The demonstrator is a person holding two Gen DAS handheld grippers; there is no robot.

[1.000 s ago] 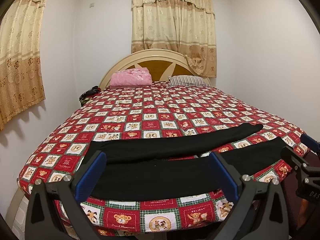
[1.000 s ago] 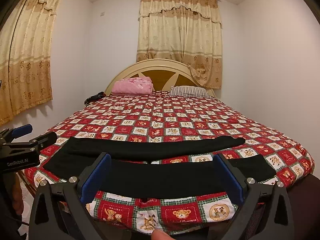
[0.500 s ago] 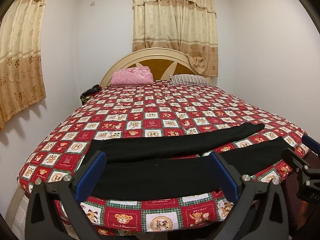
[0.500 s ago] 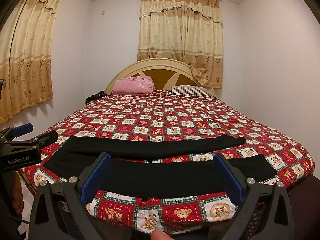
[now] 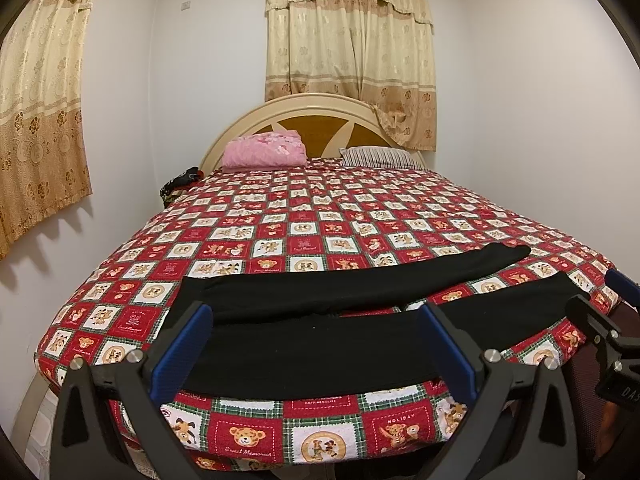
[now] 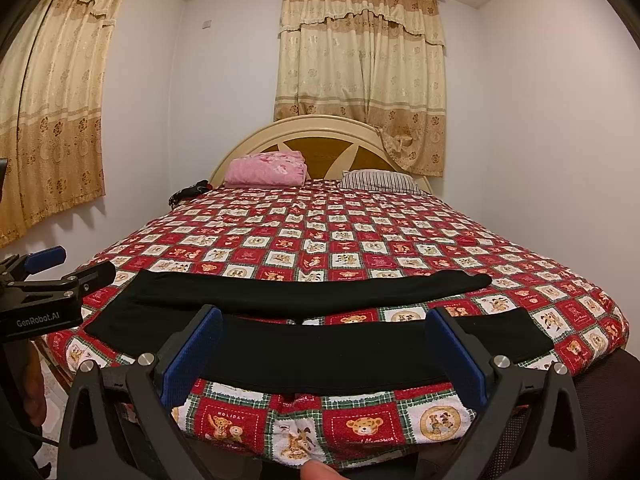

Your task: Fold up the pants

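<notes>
Black pants [image 5: 320,344] lie flat across the foot of the bed [image 5: 320,220], waist at the left, both legs spread to the right with a gap between them. They also show in the right wrist view [image 6: 320,344]. My left gripper [image 5: 316,344] is open and empty, held just short of the bed's near edge in front of the pants. My right gripper [image 6: 324,348] is open and empty, also in front of the near leg. The left gripper shows at the left edge of the right wrist view [image 6: 52,280]; the right gripper shows at the right edge of the left wrist view [image 5: 600,320].
The bed has a red teddy-bear patchwork cover [image 6: 320,240]. A pink folded blanket [image 6: 266,170] and a striped pillow [image 6: 378,180] lie by the headboard [image 6: 320,140]. Curtains [image 6: 360,80] hang behind and on the left wall. A dark bag [image 5: 180,184] sits left of the bed.
Both views have shifted very slightly; the grippers stay open and the pants have not moved.
</notes>
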